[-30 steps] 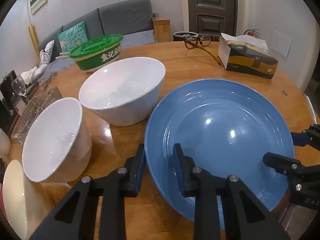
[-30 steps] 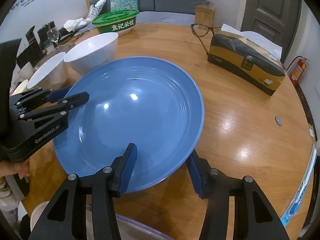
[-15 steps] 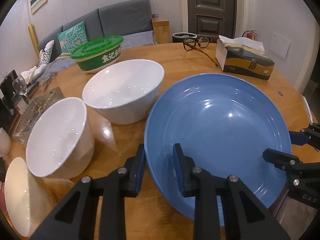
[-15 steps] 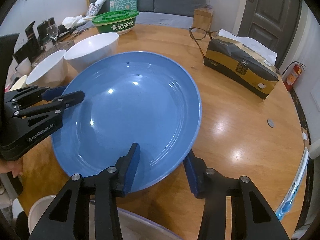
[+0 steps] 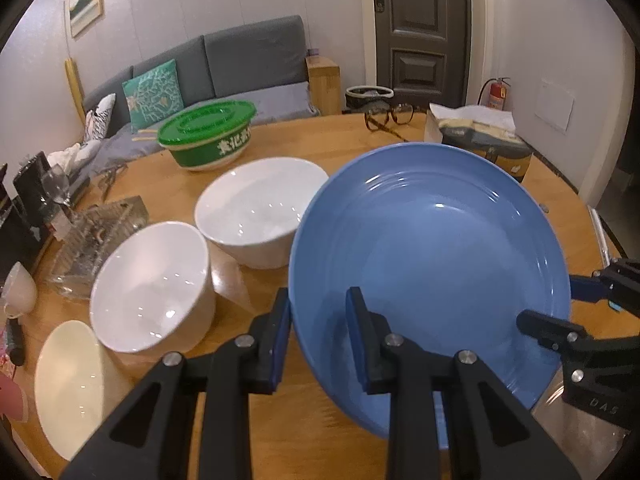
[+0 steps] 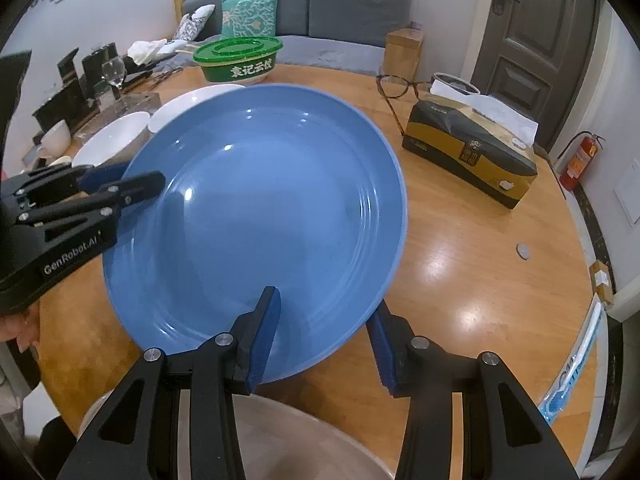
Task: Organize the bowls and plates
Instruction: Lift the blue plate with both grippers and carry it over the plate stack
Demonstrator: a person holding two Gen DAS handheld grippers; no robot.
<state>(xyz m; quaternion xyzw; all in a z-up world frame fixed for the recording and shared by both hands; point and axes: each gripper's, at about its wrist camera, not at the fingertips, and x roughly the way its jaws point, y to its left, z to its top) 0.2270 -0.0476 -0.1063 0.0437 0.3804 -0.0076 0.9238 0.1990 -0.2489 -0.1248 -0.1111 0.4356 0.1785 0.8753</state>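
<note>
Left gripper [image 5: 318, 332]: points forward and downward, black arms spread from the bottom edge of its own view; blue-padded fingers [image 5: 280, 336] close together, clamped either side of the blue plate [image 5: 432, 264] rim.
Right gripper [image 6: 322, 336]: also angled downward; one finger [image 6: 262, 336] over the plate's inner face, the other under its edge, gripping the rim.
Hand [image 6: 18, 326]: a small part shows beneath the left gripper's body.
</note>
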